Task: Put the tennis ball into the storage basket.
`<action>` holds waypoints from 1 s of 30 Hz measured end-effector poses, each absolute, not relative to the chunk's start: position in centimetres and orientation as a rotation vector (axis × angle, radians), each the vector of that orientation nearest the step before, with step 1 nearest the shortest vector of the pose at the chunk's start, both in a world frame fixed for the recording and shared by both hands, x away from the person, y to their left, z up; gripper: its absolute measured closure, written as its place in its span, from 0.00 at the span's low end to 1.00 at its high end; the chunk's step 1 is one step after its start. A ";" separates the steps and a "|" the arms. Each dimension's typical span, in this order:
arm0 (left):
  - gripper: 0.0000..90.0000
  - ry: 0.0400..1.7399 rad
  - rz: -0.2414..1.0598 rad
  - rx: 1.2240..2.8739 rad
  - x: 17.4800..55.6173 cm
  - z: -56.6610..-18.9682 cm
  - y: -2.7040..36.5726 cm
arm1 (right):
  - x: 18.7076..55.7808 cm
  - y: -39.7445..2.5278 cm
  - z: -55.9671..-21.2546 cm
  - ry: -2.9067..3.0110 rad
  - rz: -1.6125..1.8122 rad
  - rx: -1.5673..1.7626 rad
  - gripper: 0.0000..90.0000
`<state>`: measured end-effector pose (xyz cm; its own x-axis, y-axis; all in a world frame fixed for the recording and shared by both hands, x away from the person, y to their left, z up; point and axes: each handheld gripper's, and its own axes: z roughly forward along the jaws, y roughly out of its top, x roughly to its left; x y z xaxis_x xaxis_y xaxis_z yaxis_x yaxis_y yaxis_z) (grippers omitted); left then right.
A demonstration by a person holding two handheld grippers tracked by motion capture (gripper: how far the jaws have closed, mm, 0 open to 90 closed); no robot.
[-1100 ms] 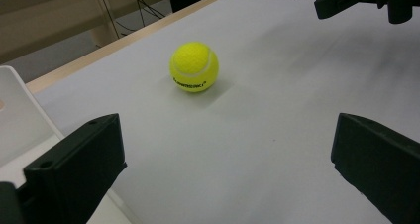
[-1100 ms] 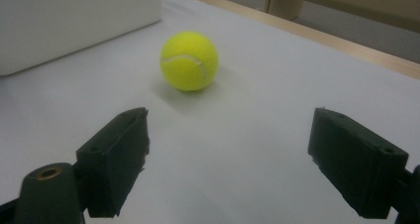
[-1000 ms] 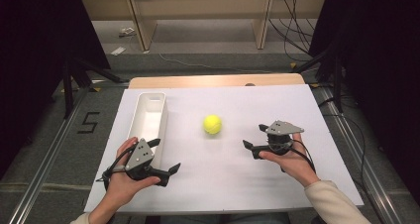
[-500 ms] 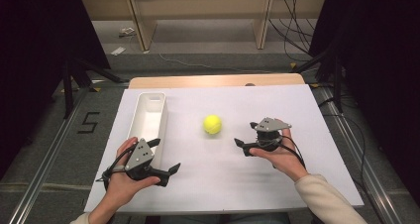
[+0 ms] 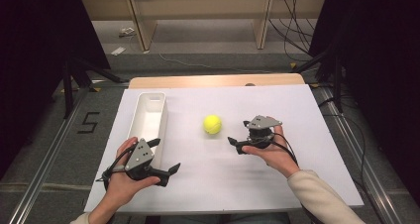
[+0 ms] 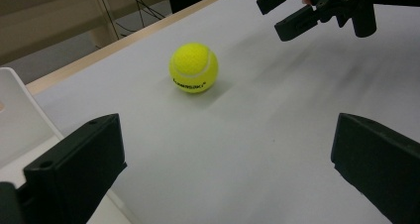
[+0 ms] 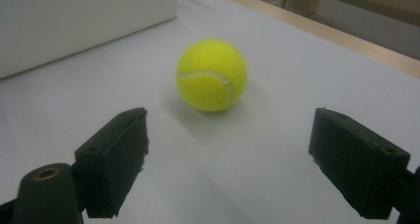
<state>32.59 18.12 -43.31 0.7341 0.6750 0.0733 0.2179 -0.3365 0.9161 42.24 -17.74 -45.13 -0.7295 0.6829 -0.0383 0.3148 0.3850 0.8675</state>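
On the white table (image 5: 307,179), a yellow tennis ball (image 5: 212,124) rests near the middle, just right of a white bin (image 5: 148,116). The right gripper (image 5: 236,145) points at it from close by, jaws spread wide and empty. The left gripper (image 5: 168,173) sits near the front edge, also wide apart and empty.

The left claw (image 5: 166,165) sat low near the person's body, gripped in the left hand (image 5: 124,182), jaws spread wide. The right claw (image 5: 236,143), held in the right hand (image 5: 270,152) (sleeve pale), pointed leftward, its jaws likewise wide apart, both forearms entering from below.
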 end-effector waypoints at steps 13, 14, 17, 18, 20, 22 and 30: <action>0.00 0.688 0.555 1.897 32.6 -43.3 18.2 | 43.3 -16.0 -45.4 2.277 1.281 0.850 0.17; 0.00 0.692 0.553 1.895 32.6 -43.3 18.2 | 43.3 -16.0 -45.5 2.279 1.280 0.851 0.17; 0.00 0.688 0.557 1.895 32.6 -43.3 18.2 | 43.6 -15.6 -45.6 2.285 1.276 0.852 0.17; 0.00 0.688 0.557 1.895 32.6 -43.3 18.2 | 43.7 -15.5 -45.6 2.288 1.273 0.854 0.17; 0.00 0.687 0.556 1.895 32.6 -43.3 18.2 | 43.8 -15.3 -45.7 2.292 1.271 0.852 0.17; 0.00 0.686 0.555 1.895 32.6 -43.3 18.2 | 43.9 -15.1 -45.8 2.296 1.265 0.852 0.17; 0.00 0.684 0.554 1.898 32.6 -43.3 18.2 | 44.4 -14.4 -46.0 2.303 1.251 0.854 0.17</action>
